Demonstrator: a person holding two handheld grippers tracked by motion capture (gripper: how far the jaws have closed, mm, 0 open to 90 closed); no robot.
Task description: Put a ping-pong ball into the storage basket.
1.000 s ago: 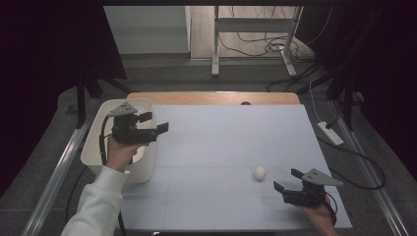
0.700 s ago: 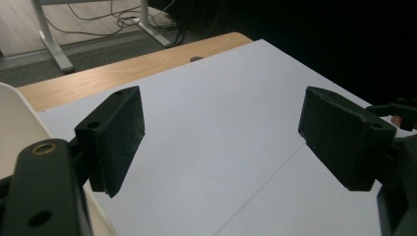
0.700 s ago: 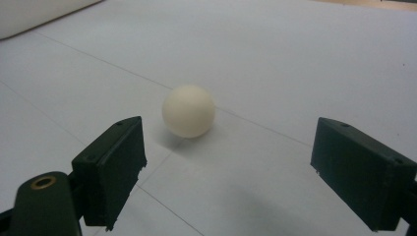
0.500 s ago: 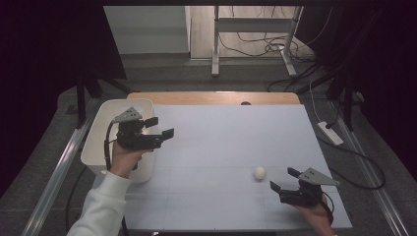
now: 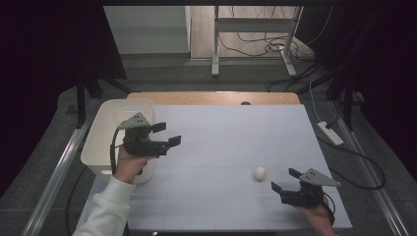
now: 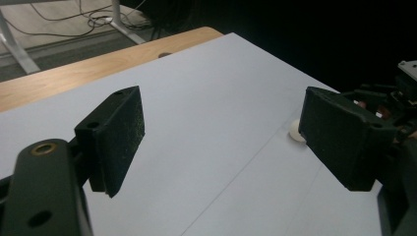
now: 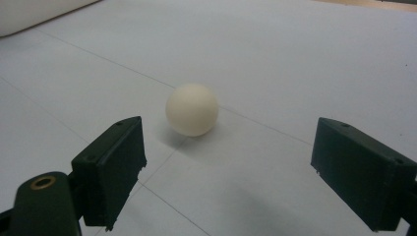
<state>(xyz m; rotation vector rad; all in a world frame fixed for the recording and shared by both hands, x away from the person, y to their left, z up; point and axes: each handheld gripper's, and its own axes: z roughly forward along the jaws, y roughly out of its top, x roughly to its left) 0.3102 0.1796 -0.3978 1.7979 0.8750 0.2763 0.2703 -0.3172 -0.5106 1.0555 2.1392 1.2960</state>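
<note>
White table sheet (image 5: 231, 147) carries 1 ball (image 5: 259, 172) at lower right, just upper-left of the wide-open, empty right gripper (image 5: 285, 181); left gripper (image 5: 168, 134), also wide open, sits farther.

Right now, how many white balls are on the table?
1. The white ball lies on the table just ahead of the open right gripper. The white bin could hide others.
</note>
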